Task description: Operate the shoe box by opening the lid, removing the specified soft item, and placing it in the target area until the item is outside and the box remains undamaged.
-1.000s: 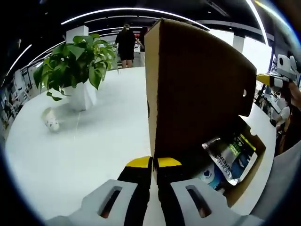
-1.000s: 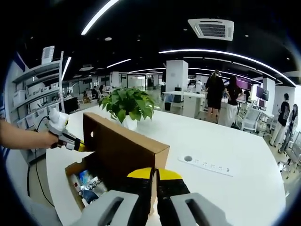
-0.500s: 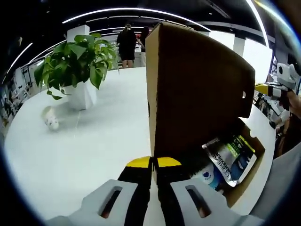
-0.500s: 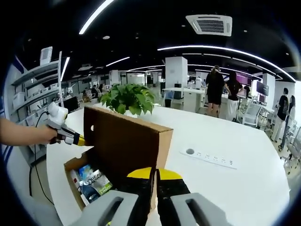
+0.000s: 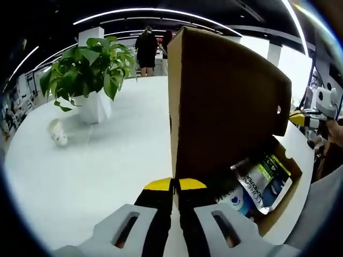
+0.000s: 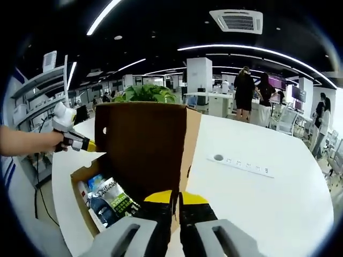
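The brown cardboard shoe box (image 5: 288,179) lies open on the white table, and its lid (image 5: 225,101) stands almost upright. My left gripper (image 5: 174,185) is shut on the lid's near edge. In the right gripper view, my right gripper (image 6: 176,197) is shut on the lid (image 6: 142,144) at its other corner. Inside the box (image 6: 80,174) lies a dark pouch with green and white print (image 6: 115,195) beside a blue packet (image 5: 236,199). The right gripper (image 5: 308,119) shows at the lid's far side in the left gripper view. The left gripper (image 6: 88,145), held by a hand, touches the lid's corner.
A potted green plant (image 5: 88,69) in a white pot stands on the table (image 5: 80,176), with a small white object (image 5: 58,136) beside it. A white power strip (image 6: 244,165) lies past the box. People (image 6: 244,93) stand in the office behind.
The lid has swung up steeper between the two grippers. More of the pouch and the box's inside shows in the right gripper view.
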The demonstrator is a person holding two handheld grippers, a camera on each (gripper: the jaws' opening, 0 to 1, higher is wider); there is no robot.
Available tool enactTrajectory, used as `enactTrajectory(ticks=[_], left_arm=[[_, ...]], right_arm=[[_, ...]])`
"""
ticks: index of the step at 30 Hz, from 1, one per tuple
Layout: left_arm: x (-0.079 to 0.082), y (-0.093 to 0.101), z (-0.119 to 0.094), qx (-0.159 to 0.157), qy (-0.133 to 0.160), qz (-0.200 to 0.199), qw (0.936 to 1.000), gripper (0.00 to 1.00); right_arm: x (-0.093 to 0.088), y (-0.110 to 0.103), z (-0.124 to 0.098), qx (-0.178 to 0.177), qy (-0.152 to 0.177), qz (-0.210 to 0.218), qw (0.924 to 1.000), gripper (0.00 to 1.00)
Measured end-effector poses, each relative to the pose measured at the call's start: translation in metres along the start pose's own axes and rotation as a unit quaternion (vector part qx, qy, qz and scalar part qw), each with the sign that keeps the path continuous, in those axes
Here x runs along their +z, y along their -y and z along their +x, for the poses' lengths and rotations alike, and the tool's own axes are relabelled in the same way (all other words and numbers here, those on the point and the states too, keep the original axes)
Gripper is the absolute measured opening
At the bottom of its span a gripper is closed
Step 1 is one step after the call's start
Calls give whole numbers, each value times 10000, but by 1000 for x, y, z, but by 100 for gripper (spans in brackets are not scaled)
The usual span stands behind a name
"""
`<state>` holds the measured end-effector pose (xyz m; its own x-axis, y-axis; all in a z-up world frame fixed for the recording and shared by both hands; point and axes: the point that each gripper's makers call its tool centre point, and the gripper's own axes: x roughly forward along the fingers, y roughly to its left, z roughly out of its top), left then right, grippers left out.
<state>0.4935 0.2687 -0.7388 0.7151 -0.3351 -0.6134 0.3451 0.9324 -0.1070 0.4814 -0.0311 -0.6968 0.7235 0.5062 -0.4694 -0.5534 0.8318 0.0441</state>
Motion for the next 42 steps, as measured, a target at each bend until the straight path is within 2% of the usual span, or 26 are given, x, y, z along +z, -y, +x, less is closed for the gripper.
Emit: enactTrajectory(ticks=[7, 11, 21, 42], left_arm=[[0, 1, -1, -4, -39, -110, 9999, 0], [-1, 2, -2, -13, -70, -127, 9999, 0], [-4, 3, -6, -26, -90, -216, 9997, 0], [2, -1, -1, -21, -89, -351, 9993, 0]], right_arm=[[-15, 0, 7, -15, -171, -7, 9999, 0], [-20, 2, 10, -23, -228, 176, 9996, 0], [-18, 3, 12, -38, -246, 269, 9993, 0], [-13, 8, 18, -53, -221, 297, 9993, 0]])
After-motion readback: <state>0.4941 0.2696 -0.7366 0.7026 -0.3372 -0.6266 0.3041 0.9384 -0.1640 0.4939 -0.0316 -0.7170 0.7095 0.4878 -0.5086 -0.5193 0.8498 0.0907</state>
